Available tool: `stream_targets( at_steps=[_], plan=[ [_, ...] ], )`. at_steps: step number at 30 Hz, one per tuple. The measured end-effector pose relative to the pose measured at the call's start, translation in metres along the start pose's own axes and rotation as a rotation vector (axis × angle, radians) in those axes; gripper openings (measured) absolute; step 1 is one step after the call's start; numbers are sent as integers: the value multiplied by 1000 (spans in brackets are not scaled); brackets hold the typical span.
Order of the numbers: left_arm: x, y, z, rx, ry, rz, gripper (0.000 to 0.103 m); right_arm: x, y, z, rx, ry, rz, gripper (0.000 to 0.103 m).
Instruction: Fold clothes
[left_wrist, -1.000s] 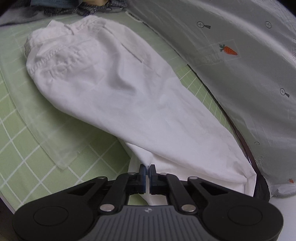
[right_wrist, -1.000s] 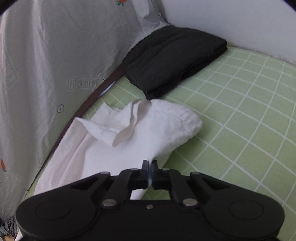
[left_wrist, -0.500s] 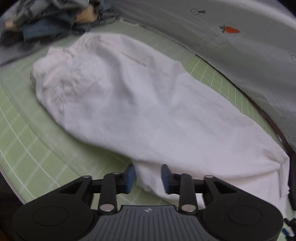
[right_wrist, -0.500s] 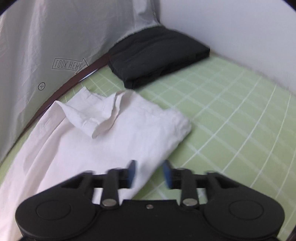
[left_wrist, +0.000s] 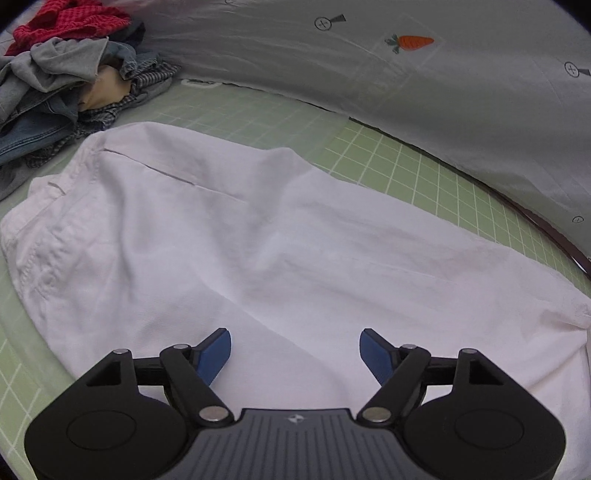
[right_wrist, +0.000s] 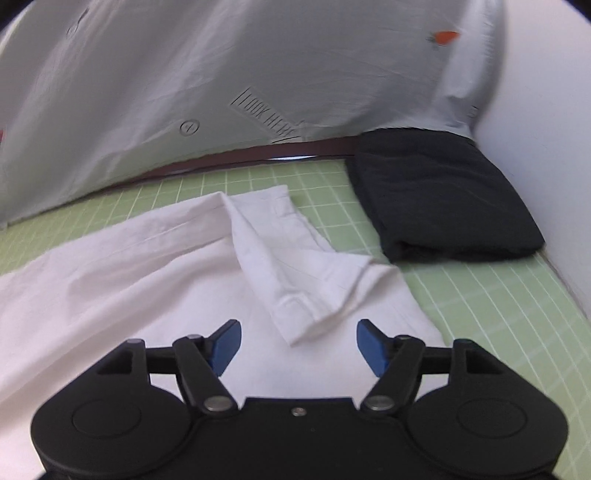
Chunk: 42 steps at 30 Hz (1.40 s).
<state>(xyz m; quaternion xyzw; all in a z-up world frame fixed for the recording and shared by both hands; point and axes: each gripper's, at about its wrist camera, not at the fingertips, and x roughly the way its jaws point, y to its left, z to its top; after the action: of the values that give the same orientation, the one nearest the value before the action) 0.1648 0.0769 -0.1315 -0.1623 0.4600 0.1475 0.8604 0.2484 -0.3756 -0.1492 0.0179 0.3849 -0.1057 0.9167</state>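
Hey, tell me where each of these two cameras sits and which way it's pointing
Left wrist: behind the open left gripper, facing the white trousers' waistband end and a clothes pile.
Right wrist: behind the open right gripper, facing the trousers' hem end and a folded black garment.
Shared: trousers, green grid mat, grey sheet.

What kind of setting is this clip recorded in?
Probably a home laundry-folding station set up for recording: a green gridded mat as the work surface, a heap of unfolded clothes, a folded black garment, and a carrot-print sheet as backdrop.
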Motion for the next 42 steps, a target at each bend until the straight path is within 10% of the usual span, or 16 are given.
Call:
stream_targets(
  at_steps=[5, 8, 16, 19, 21, 25, 28, 42],
  plan=[
    [36, -19, 0, 49, 48, 55, 78, 47, 2, 19, -125, 66, 12, 66],
    [51, -19, -1, 41, 62, 89, 85, 64, -1, 35, -202, 78, 60, 7],
    [63, -26, -2, 57, 21, 149, 101, 84, -24, 137, -224, -100, 93, 7],
    [66, -26, 0, 52, 22, 153, 103, 120, 3, 150, -340, -80, 37, 17],
    [66, -26, 0, 53, 23, 153, 103, 152, 21, 153, -412, -24, -58, 52],
    [65, -26, -1, 59, 17, 149, 103, 161, 17, 143, -232, 49, -116, 48],
    [65, -27, -4, 54, 2, 153, 103, 131, 14, 121, -91, 19, -92, 67],
    [41, -16, -10, 83, 19, 86, 103, 16, 14, -40, 52, 80, -23, 86]
  ],
)
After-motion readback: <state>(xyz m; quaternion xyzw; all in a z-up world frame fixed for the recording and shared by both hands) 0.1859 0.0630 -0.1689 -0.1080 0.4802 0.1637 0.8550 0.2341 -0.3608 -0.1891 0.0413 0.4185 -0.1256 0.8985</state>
